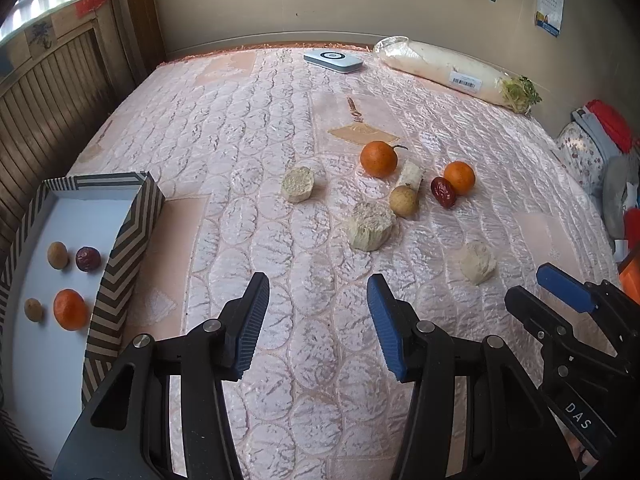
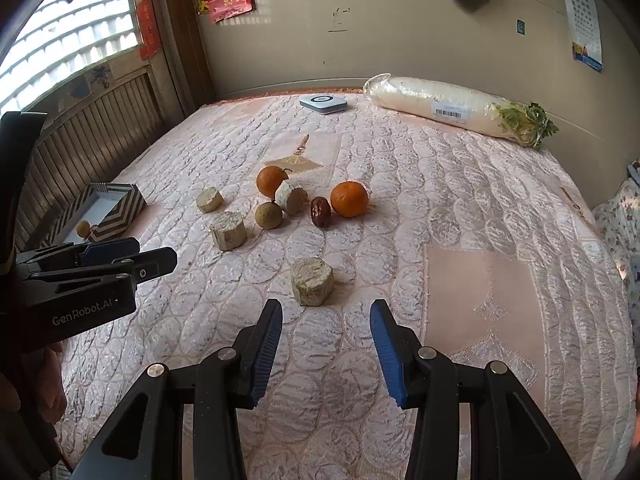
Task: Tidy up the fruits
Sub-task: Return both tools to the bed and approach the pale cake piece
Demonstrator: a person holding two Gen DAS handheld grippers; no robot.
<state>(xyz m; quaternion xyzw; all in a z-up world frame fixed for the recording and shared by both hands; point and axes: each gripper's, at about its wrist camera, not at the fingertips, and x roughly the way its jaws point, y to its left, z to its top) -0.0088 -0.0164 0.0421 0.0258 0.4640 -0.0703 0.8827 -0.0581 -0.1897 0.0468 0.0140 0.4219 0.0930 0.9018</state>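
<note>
Left wrist view has the left gripper point(image 1: 318, 312) hovering over the bed point(image 1: 248, 128), jaws apart with nothing between them; the right gripper point(image 2: 326, 336) hangs likewise parted and empty, which suggests both are between picks. At nine o'clock in that left view sits the striped box point(image 1: 132, 232), evidently the collecting place: it already holds one orange point(image 1: 70, 309), one red date point(image 1: 88, 258) and two small brown fruits point(image 1: 57, 255), lying apart on its pale floor. Fruit not yet sorted clusters near one o'clock: two oranges point(image 1: 378, 159), a date point(image 1: 443, 192) and a brown round fruit point(image 1: 404, 200), mixed with pale cut stalk chunks point(image 1: 370, 226) that probably stay behind. A wrapped radish point(image 1: 448, 69) lies along the far wall.
</note>
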